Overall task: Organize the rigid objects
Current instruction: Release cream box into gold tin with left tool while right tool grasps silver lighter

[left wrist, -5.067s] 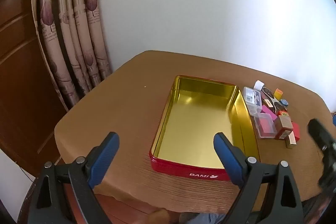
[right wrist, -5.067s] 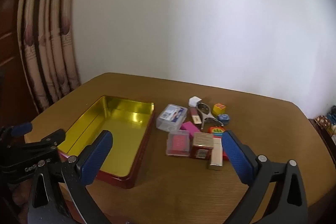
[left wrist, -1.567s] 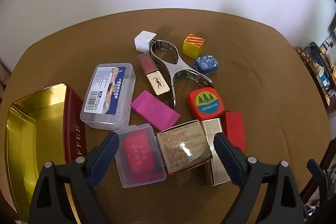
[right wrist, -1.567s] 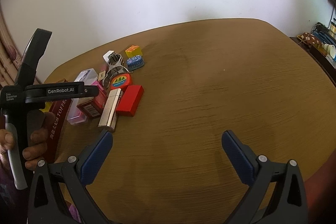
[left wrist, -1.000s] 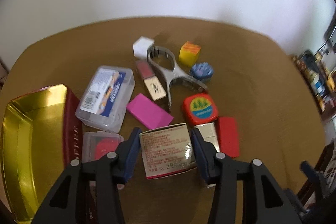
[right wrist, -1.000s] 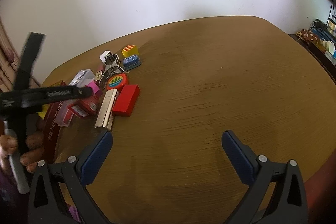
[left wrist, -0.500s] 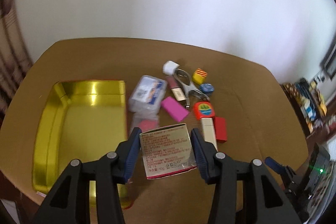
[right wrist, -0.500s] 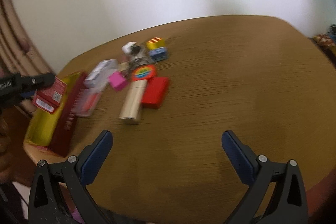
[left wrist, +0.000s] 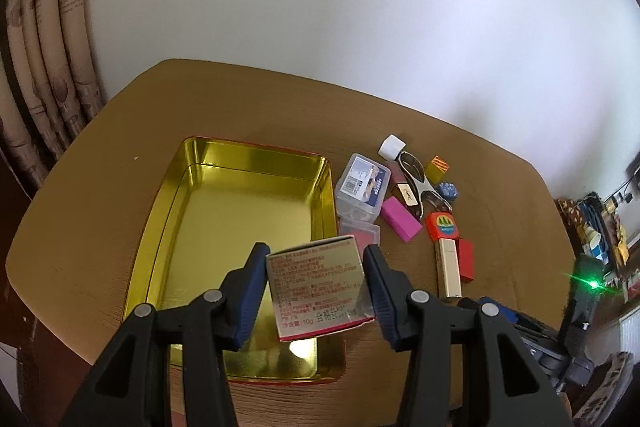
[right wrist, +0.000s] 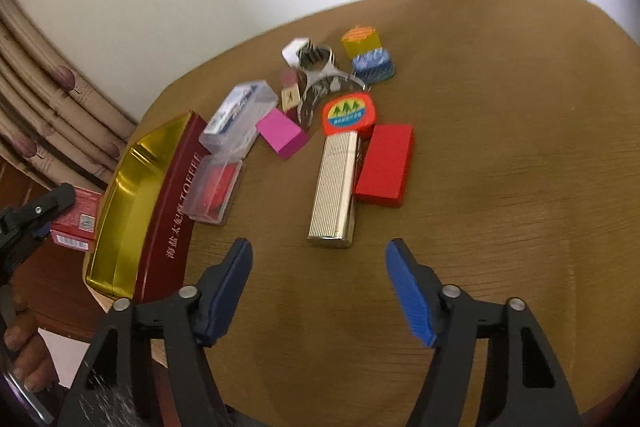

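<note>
The left gripper (left wrist: 316, 285) pinches a small red carton (left wrist: 318, 289) between its blue pads and holds it above the near end of the open tin (left wrist: 168, 203), so the step in hand looks like carrying the carton over to drop it in. What comes next, I'd judge, is to lower it onto the tin's bare gold floor and let go without knocking the wall.

The right gripper (right wrist: 320, 287) hangs over the table (right wrist: 500, 187) just short of the ribbed gold lighter (right wrist: 334, 187). Its jaws have just been closing but stand apart, with nothing between them.

The tin is a shallow rectangle, mirror-gold inside, dark red outside. The carton is glossy card covered in fine print. To the right of the tin lie hard little pieces: two clear plastic cases (right wrist: 240, 115), a pink block (right wrist: 280, 133), a red tape measure (right wrist: 348, 113), a flat red box (right wrist: 384, 165) and steel clippers (right wrist: 320, 75).
</note>
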